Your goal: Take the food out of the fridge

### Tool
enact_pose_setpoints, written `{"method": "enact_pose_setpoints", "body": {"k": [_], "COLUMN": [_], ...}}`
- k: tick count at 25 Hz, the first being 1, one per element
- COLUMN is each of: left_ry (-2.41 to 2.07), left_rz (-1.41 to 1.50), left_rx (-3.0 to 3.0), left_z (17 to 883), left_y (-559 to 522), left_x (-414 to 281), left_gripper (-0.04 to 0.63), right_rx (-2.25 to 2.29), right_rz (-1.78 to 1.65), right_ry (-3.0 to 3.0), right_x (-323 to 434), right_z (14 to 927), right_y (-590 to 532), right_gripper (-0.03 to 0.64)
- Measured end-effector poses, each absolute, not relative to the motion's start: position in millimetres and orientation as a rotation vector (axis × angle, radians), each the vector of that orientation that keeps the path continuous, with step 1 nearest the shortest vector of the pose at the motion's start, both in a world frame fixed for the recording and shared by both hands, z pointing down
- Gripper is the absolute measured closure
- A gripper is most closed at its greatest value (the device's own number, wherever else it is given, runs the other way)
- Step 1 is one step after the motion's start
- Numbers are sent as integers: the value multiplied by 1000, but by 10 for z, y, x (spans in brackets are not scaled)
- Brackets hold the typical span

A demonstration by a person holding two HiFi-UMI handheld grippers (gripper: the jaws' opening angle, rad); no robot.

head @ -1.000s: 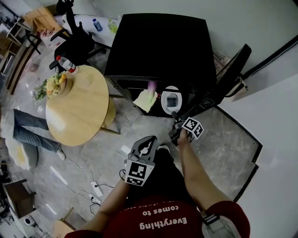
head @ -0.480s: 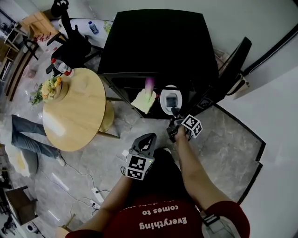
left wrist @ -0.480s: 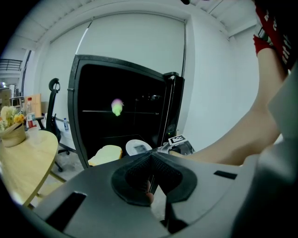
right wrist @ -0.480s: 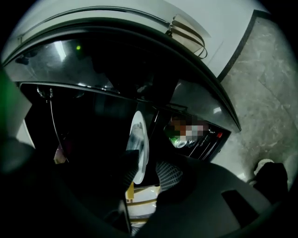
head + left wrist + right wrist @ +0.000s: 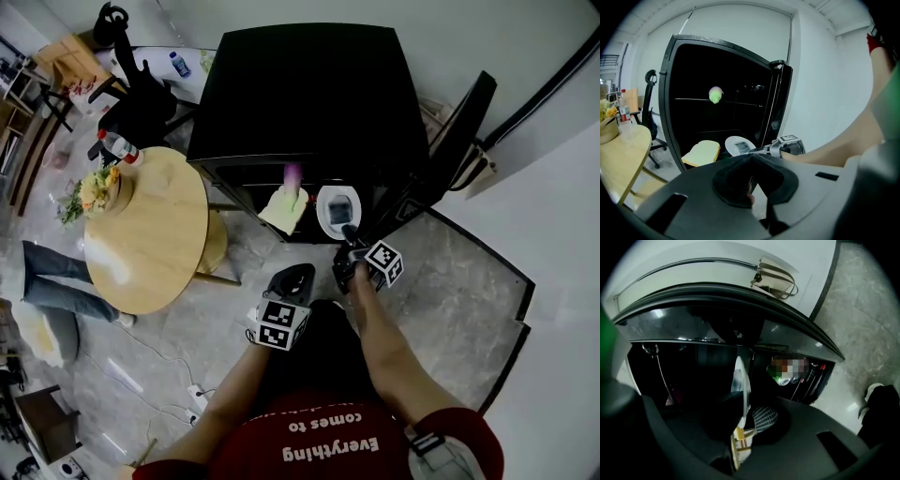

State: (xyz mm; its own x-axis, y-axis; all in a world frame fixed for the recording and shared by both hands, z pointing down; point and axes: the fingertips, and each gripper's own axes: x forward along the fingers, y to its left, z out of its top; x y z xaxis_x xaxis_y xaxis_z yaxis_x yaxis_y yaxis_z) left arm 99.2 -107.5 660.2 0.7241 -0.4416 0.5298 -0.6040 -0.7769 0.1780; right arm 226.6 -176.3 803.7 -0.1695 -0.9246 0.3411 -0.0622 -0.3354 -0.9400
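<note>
The black fridge (image 5: 309, 84) stands open. On its lower shelf lie a slice of yellow bread (image 5: 284, 208) and a white plate (image 5: 337, 208) with something dark on it. A small pink-green round item (image 5: 715, 94) sits on the upper shelf. My right gripper (image 5: 349, 236) reaches to the plate's near rim. Its jaws have just been closing, and in the right gripper view they (image 5: 743, 420) pinch the plate (image 5: 740, 380), seen edge-on. My left gripper (image 5: 298, 272) hangs low in front of the fridge, shut and empty, its fingertips (image 5: 751, 157) meeting.
The fridge door (image 5: 459, 141) swings open at the right, with cans (image 5: 787, 373) in its rack. A round wooden table (image 5: 141, 234) with a flower basket (image 5: 98, 187) and a bottle (image 5: 117, 145) stands left. Behind it is a black chair (image 5: 141, 103). Cables (image 5: 202, 394) lie on the floor.
My left gripper has sunk lower in front of the body. The right gripper stays at the plate's near rim and has rolled slightly.
</note>
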Motion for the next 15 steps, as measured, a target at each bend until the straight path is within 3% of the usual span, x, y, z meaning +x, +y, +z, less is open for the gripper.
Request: {"method": "enact_pose_setpoints", "body": {"k": [15], "left_ry": [-802], "left_rz": [623], "left_rx": [2534], "left_z": [5845], "left_y": [-946], "left_x": [883], "left_gripper": [591], "right_rx": [-1259], "right_rz": [-1707], "right_ry": [1379], "right_x": [1881], "right_z": [7144], "right_y": [-1131], "right_gripper": [575]}}
